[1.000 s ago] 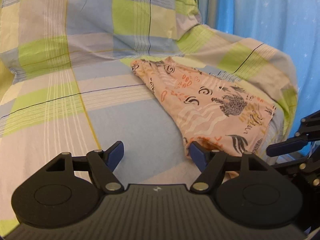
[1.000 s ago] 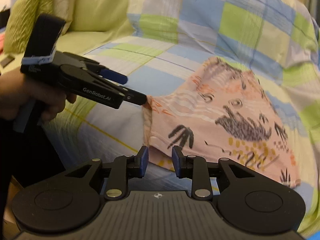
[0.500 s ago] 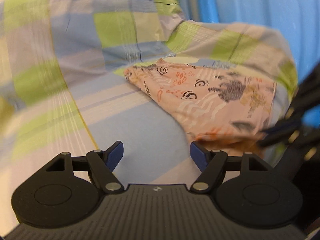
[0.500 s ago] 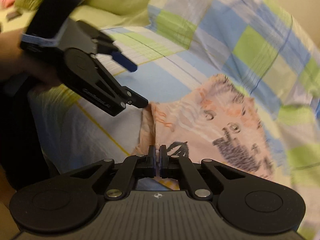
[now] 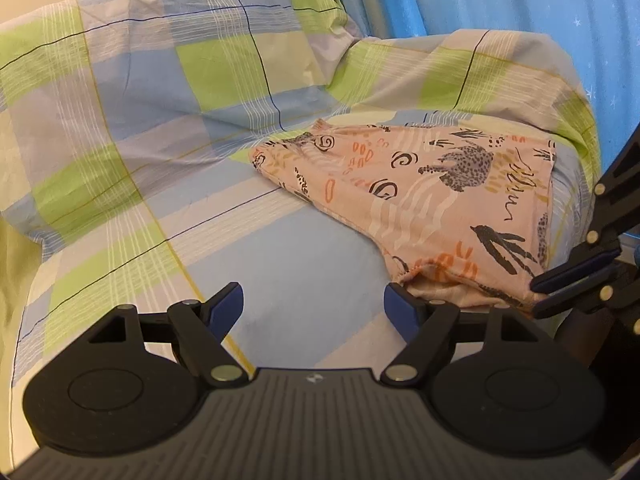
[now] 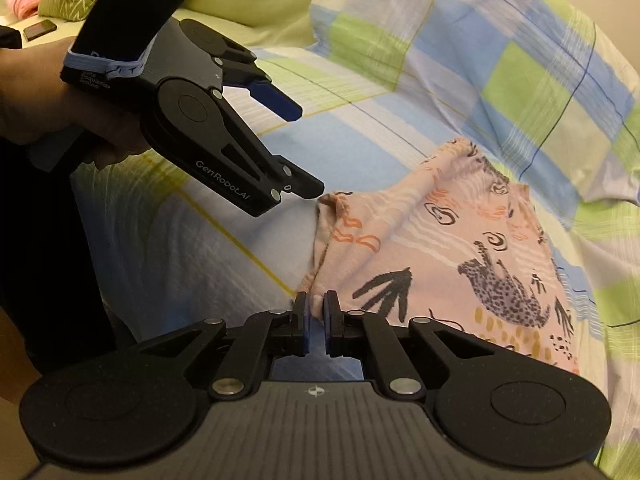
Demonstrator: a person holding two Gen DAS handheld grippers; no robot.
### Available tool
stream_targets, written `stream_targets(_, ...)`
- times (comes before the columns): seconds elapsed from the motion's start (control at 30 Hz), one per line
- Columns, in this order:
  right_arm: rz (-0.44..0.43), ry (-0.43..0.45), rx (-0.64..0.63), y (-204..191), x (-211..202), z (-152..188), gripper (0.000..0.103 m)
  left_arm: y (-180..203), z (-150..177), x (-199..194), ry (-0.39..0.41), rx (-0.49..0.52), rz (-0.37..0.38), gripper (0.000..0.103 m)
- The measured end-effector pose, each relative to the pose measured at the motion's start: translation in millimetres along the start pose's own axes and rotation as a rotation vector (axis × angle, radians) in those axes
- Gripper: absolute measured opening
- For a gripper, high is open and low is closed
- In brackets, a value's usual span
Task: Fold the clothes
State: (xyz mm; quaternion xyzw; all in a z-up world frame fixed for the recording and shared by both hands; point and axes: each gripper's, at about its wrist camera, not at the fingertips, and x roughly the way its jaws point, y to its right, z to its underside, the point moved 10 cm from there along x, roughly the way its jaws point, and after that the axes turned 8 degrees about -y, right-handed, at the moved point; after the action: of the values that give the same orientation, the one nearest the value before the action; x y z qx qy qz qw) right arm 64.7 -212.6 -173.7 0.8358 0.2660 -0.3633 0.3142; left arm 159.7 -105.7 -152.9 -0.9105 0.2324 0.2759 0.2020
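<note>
A pink garment printed with leopards and squiggles lies flat on the checked bedsheet. My right gripper is shut on the garment's near corner, where a small fold of cloth shows between the pads. From the left wrist view the right gripper pinches that same corner at the right edge. My left gripper is open over bare sheet, its right finger just beside the garment's near hem. In the right wrist view the left gripper hovers open, its lower finger close to the garment's other near corner.
A hand holds the left gripper. Pillows in the same green and blue check rise behind the garment. A blue curtain hangs at the back right. A phone and a pink bundle lie far left.
My right gripper has gone from open to shut on the garment's near corner. The left gripper stays open and has shifted nearer the garment's hem.
</note>
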Motion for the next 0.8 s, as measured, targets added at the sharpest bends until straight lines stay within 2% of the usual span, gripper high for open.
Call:
stream_targets(0.1, 0.026, -0.011, -0.048, -6.0, 4.0, 2.0, 0.009, 1.7, -1.6, -0.5, 0.008, 0.005, 0.002, 0.075)
stream_targets(0.17, 0.014, 0.010, -0.007, -4.1, 3.2, -1.4, 0.003, 1.9, -2.6, -2.1, 0.017, 0.007, 0.003, 0.075)
stream_targets(0.27, -0.011, 0.024, 0.036, -2.3, 5.6, -4.7, 0.003, 0.3, -0.1, -1.3, 0.009, 0.005, 0.000, 0.076)
stream_targets(0.37, -0.010, 0.020, 0.024, -3.8, 7.1, -2.2, 0.006, -0.5, 0.2, -1.7, 0.009, 0.000, 0.002, 0.076)
stream_targets(0.43, 0.004, 0.020, 0.000, -6.3, 5.5, -1.0, 0.022, -0.5, 0.3, -1.6, 0.011, 0.000, 0.003, 0.077)
stream_targets(0.47, 0.020, 0.024, -0.018, -8.1, 4.5, -0.7, 0.037, -0.3, 0.3, -1.2, 0.010, 0.002, 0.001, 0.077)
stream_targets(0.5, 0.031, 0.024, -0.038, -10.1, 5.3, -0.8, 0.043, 0.0, 0.2, -1.2, 0.011, 0.005, 0.001, 0.077)
stream_targets(0.57, 0.052, 0.021, -0.077, -14.0, 7.4, -1.0, 0.043, 0.9, -0.4, -2.2, 0.018, 0.013, 0.001, 0.077)
stream_targets(0.63, 0.075, 0.009, -0.102, -14.2, 13.5, -0.8, 0.040, 4.1, -0.7, -5.0, 0.031, 0.049, -0.008, 0.078)
stream_targets(0.67, 0.080, 0.003, -0.102, -12.9, 16.2, -0.7, 0.035, 6.5, -0.5, -7.0, 0.038, 0.084, -0.018, 0.078)
stream_targets(0.73, 0.069, 0.000, -0.076, -9.4, 18.0, -0.8, 0.031, 13.0, 1.5, -12.9, 0.061, 0.180, -0.044, 0.078)
stream_targets(0.77, 0.068, -0.003, -0.064, -7.3, 17.5, -0.6, 0.023, 17.2, 2.6, -16.3, 0.073, 0.230, -0.054, 0.080)
stream_targets(0.8, 0.076, -0.008, -0.050, -4.3, 16.8, -0.4, 0.007, 21.7, 3.8, -19.8, 0.084, 0.280, -0.061, 0.082)
